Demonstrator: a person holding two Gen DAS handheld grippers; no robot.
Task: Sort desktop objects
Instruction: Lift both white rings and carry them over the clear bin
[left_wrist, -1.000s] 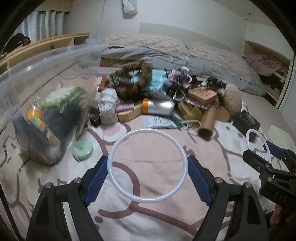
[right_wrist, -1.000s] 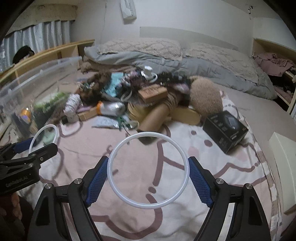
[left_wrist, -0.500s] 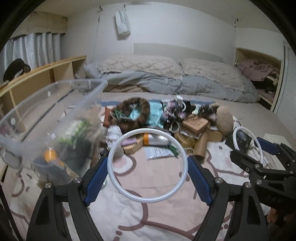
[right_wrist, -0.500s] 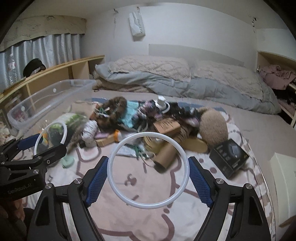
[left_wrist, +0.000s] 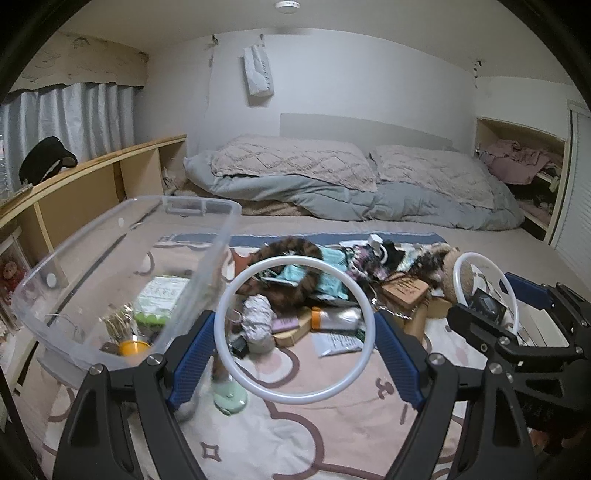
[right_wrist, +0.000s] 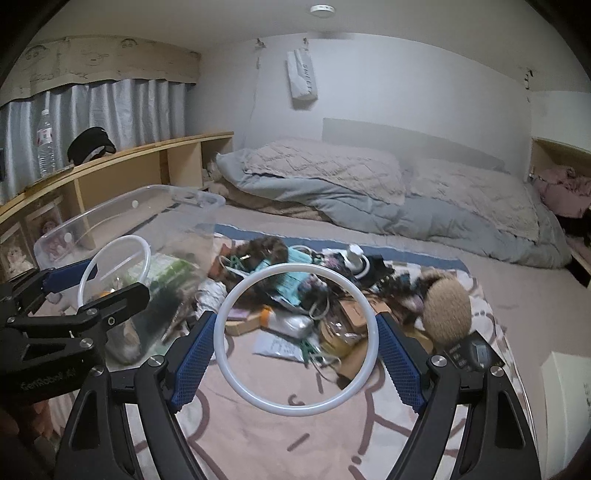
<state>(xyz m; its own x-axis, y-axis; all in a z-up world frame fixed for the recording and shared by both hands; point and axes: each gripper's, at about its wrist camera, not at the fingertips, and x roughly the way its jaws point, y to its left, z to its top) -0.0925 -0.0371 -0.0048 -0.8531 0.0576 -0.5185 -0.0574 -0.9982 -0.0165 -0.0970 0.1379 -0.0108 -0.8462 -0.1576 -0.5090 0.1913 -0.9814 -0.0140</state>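
A heap of small objects lies on the pink blanket: a brown fur ring, a silver bottle with orange cap, a wooden box, a cardboard tube, a fluffy beige ball. The heap also shows in the right wrist view. A clear plastic bin at the left holds several items. My left gripper and my right gripper are both open, each with a white ring between its fingers, raised above the blanket in front of the heap.
A mint round case lies by the bin's near corner. A black box and a white box lie at the right. Pillows and a grey duvet fill the back. A wooden shelf runs along the left.
Both grippers have risen and tilted up, so the heap and bin sit lower and farther in view and the room's back wall and ceiling now show. Jaws unchanged.
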